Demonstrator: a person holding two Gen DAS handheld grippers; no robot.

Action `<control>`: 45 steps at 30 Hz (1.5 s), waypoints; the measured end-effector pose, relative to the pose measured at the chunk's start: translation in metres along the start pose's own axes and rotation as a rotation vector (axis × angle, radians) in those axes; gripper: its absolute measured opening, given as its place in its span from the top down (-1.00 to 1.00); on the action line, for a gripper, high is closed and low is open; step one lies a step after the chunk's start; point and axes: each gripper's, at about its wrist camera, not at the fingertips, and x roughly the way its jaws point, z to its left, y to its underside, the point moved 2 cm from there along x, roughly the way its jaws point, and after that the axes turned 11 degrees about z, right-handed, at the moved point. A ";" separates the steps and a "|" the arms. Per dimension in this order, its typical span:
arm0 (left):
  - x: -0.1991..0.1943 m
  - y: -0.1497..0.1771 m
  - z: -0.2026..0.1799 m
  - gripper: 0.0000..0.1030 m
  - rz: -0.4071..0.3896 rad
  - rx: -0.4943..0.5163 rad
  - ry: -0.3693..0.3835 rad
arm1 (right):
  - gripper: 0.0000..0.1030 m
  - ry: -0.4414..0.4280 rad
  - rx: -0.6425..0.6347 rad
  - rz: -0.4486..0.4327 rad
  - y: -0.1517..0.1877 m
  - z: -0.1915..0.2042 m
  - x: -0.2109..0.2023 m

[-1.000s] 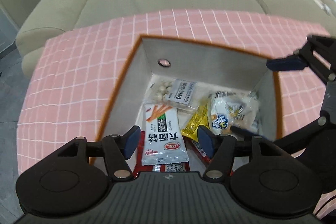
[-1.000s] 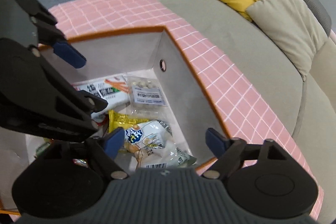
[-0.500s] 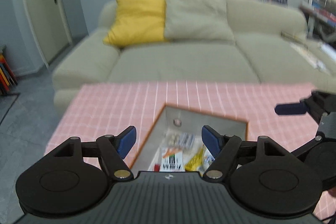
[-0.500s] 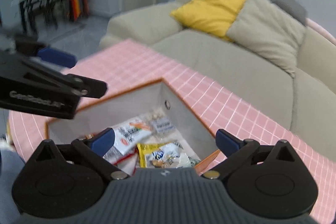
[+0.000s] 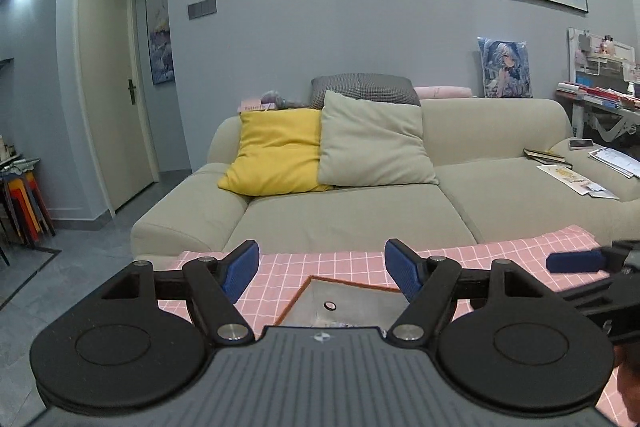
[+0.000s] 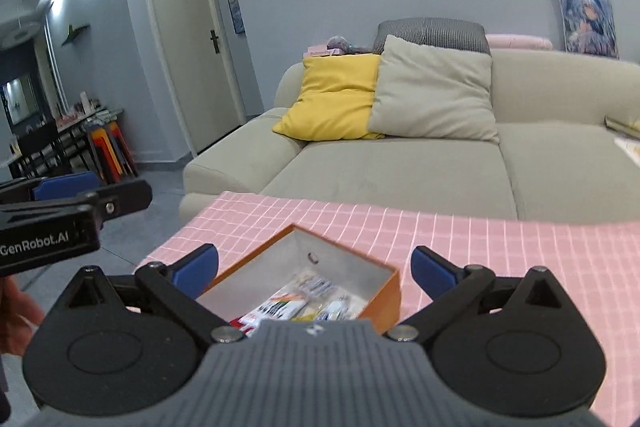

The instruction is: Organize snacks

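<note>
Beige sofa [image 6: 400, 167] fills the far side, well beyond both grippers, with a yellow cushion [image 6: 332, 99] and a grey cushion [image 6: 432, 95] on it. Pink checked tablecloth [image 6: 500, 247] covers the table just ahead of and under the fingers. Orange-rimmed storage box [image 6: 384, 283] sits on the cloth directly below and in front of the right gripper [image 6: 314, 267], which is spread wide with nothing between the pads. Left gripper [image 5: 322, 269] is also spread and empty, raised above the box, whose far corner shows between its fingers.

Risk, as judgement: both tools hang over the box close together, so a careless swing could knock one against the other or clip the box rim and shove it across the cloth; the cloth could bunch and tip the box. Packets look loosely piled, so a blind grab may snag two at once.

Box contents: snack packets [image 6: 296, 307] lie flat on the grey floor, just ahead of the right gripper body: a white pack with red and green print, a yellow wrapper, small clear-wrapped pieces toward the far wall. No snacks visible outside the box; exact count cannot be told
</note>
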 end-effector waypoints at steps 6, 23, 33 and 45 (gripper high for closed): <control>-0.005 0.033 -0.006 -0.70 0.052 -0.055 0.011 | -0.92 0.082 -0.007 0.018 0.044 0.004 -0.012; 0.030 0.110 -0.011 -0.72 0.287 -0.072 -0.006 | -0.92 0.268 -0.080 0.147 0.124 -0.004 0.023; 0.043 0.125 -0.009 -0.72 0.371 -0.091 -0.019 | -0.92 0.264 -0.072 0.180 0.131 -0.003 0.036; 0.043 0.125 -0.011 -0.72 0.408 -0.078 -0.026 | -0.92 0.272 -0.070 0.152 0.126 -0.001 0.032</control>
